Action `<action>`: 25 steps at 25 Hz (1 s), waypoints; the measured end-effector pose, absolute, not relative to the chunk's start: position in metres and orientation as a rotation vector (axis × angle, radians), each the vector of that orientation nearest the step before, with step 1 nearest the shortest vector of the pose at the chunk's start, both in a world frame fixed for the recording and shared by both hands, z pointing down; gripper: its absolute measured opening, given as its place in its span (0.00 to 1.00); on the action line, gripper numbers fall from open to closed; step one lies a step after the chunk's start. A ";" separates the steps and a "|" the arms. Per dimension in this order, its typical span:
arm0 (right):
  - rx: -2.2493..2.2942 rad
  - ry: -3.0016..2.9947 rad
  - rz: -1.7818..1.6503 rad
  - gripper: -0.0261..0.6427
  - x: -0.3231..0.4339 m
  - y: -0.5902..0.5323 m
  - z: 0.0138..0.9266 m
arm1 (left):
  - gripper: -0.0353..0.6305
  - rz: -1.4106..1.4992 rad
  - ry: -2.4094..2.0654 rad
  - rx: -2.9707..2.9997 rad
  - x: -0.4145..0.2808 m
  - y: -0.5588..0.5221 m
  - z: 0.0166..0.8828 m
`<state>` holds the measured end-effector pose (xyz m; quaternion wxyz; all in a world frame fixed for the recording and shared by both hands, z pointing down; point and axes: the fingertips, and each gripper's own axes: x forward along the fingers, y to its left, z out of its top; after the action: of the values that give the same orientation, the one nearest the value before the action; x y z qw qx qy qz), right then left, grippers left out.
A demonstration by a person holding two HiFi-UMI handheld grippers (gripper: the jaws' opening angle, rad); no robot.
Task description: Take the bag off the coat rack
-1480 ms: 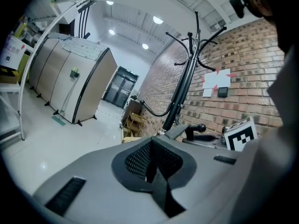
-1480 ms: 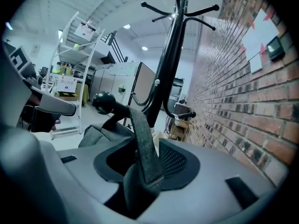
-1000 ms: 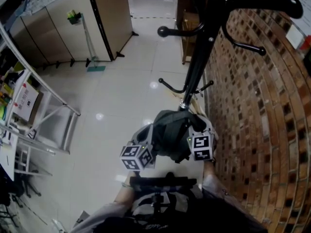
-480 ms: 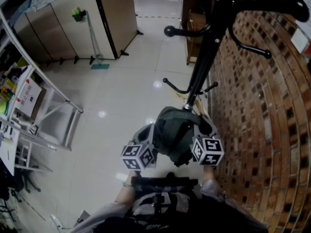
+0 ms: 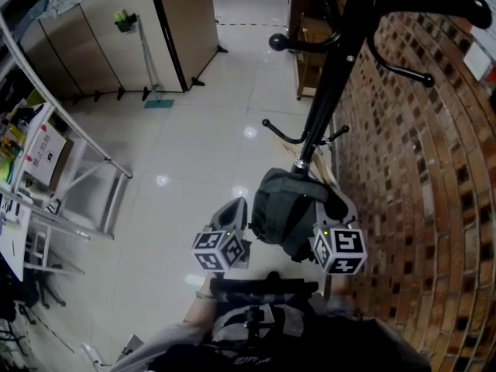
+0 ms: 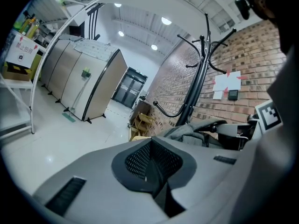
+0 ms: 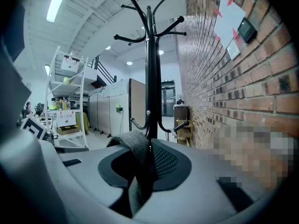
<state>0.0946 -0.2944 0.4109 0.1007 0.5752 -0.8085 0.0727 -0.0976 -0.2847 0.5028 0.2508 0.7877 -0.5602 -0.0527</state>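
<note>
The dark grey bag [image 5: 280, 210] hangs low in front of the black coat rack [image 5: 335, 80], between my two grippers. My right gripper [image 5: 339, 206] is at the bag's right side, shut on a grey strap [image 7: 136, 147] that runs between its pads [image 7: 161, 161]. My left gripper [image 5: 237, 208] is by the bag's left side, with its jaws together and nothing between them. The bag [image 6: 198, 129] lies to the right in the left gripper view, beyond the left gripper [image 6: 150, 164]. I cannot tell whether the bag still rests on a lower hook [image 5: 280, 134].
A brick wall [image 5: 418, 177] runs close along the right. A wooden stand [image 5: 306, 49] sits behind the rack. Folding partitions [image 5: 116, 37] and a white metal shelf frame [image 5: 70, 177] stand to the left. The person's body and a black bar [image 5: 263, 289] fill the bottom edge.
My right gripper has drawn back toward the person and to the right, and the bag has shifted a little with it. The left gripper has stayed about where it was.
</note>
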 end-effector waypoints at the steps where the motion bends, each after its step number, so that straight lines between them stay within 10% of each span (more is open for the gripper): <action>1: 1.693 -2.386 0.210 0.15 0.094 -0.290 0.413 | 0.06 -0.146 -1.522 2.148 -0.098 -0.284 0.502; 25: 1.694 -2.366 0.482 0.15 0.052 -0.190 0.474 | 0.06 -0.114 -1.409 2.234 -0.115 -0.246 0.501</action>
<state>0.0520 -0.1903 0.4737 0.0962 0.5717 -0.7984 0.1627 -0.1146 -0.2462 0.5011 0.2465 0.8189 -0.5166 -0.0419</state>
